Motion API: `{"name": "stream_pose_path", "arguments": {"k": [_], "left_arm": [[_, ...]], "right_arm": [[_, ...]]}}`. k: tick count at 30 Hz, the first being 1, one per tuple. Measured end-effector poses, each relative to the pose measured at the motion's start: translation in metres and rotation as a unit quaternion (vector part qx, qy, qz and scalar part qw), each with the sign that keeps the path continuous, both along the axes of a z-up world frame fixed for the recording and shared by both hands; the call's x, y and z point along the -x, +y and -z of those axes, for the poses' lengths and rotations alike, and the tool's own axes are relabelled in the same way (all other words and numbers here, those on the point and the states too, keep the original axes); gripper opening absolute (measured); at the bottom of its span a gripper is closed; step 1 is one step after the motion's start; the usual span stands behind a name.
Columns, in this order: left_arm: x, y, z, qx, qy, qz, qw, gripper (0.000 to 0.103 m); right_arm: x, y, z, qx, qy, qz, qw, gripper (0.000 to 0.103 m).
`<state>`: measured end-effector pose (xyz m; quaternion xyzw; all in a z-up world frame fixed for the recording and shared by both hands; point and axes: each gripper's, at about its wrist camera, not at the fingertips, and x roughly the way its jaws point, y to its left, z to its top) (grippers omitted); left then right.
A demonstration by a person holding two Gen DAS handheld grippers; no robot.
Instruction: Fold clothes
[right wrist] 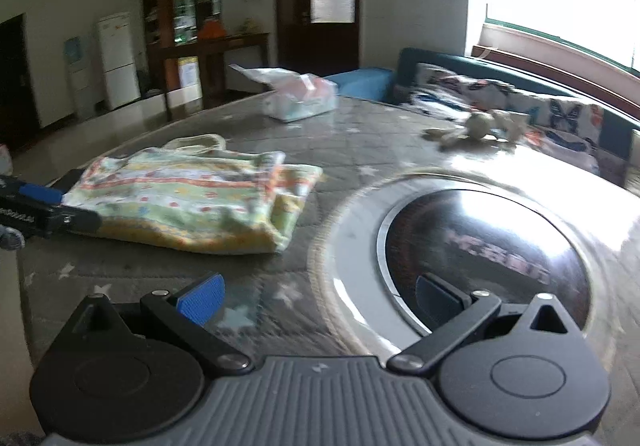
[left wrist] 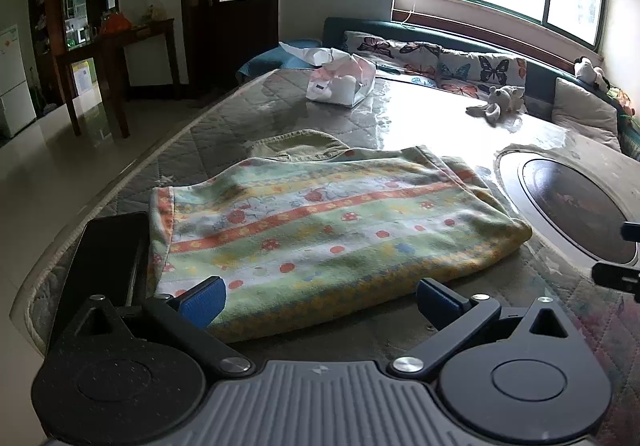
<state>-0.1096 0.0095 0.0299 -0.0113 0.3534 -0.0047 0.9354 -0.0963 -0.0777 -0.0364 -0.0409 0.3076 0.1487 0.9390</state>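
A folded cloth with green, orange and white flowered stripes (left wrist: pixel 320 230) lies on the quilted table cover. It also shows in the right wrist view (right wrist: pixel 192 202), at the left. My left gripper (left wrist: pixel 320 304) is open and empty, its blue pads just above the cloth's near edge. My right gripper (right wrist: pixel 320 296) is open and empty, to the right of the cloth, over the rim of a round inset. The left gripper (right wrist: pixel 40 206) shows at the left edge of the right wrist view, beside the cloth.
A round dark glass inset with a white rim (right wrist: pixel 480 246) sits in the table, right of the cloth. A tissue pack (left wrist: pixel 344 82) and a small plush toy (left wrist: pixel 500 102) lie farther back. A black flat object (left wrist: pixel 108 250) lies left of the cloth. A butterfly-print sofa (left wrist: pixel 460 62) stands behind.
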Motion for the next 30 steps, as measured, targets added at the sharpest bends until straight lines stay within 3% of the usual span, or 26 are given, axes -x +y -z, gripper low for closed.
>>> {"name": "stream_pose_path", "arguments": {"k": [21,30], "left_arm": [[0.011,-0.021,0.003,-0.008,0.004,0.0,1.0,0.103],[0.018,-0.019,0.005,-0.008,0.003,-0.005,0.9999,0.103]], "right_arm": [[0.047,-0.081,0.017,-0.021,0.0,0.125,0.992,0.103],[0.046,-0.064,0.015,-0.022,-0.002,0.097,0.995,0.103]]}}
